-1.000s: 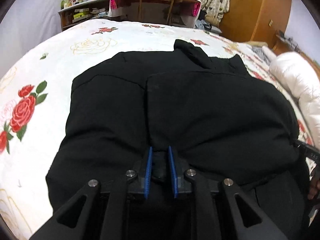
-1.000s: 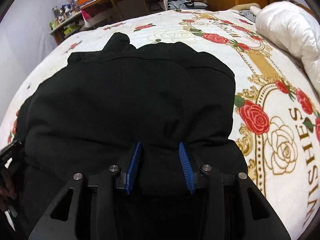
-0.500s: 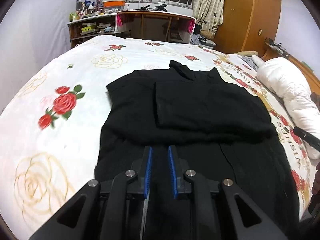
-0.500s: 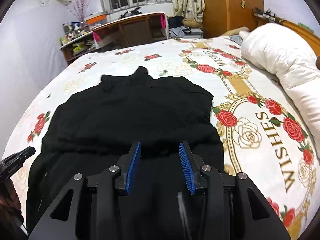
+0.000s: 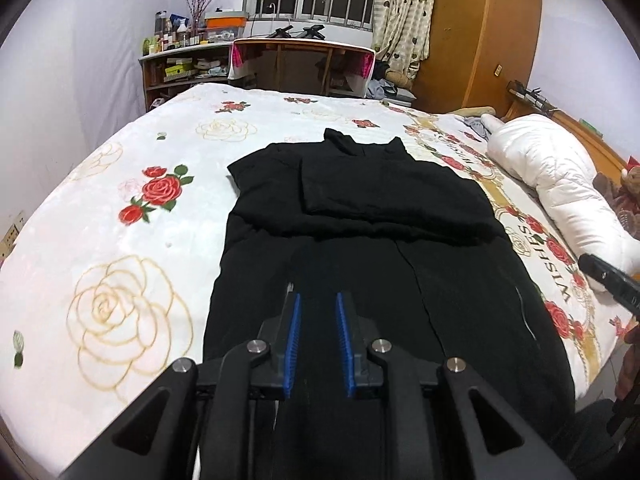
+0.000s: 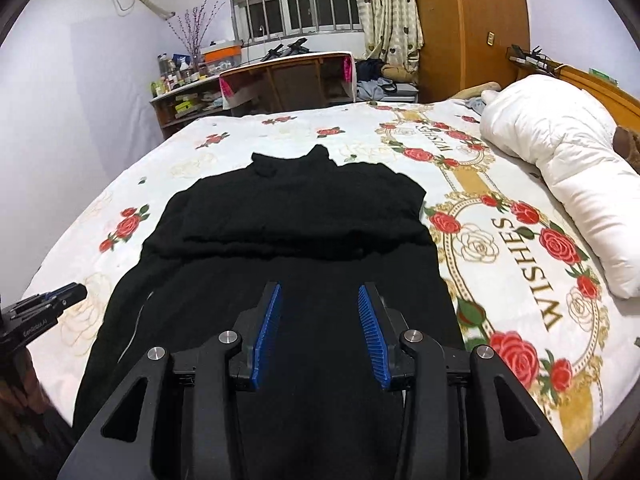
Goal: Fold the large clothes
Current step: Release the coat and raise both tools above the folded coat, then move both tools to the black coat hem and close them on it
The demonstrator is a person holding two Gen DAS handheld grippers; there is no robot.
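Both grippers have pulled back and up from the black garment. Left gripper and right gripper hang with jaws apart, holding nothing. Beyond them the garment lies flat on the flowered bed, its top folded down.

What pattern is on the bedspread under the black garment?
White bedspread with red and gold-outlined roses and the word WISHES; clearest in the right wrist view.
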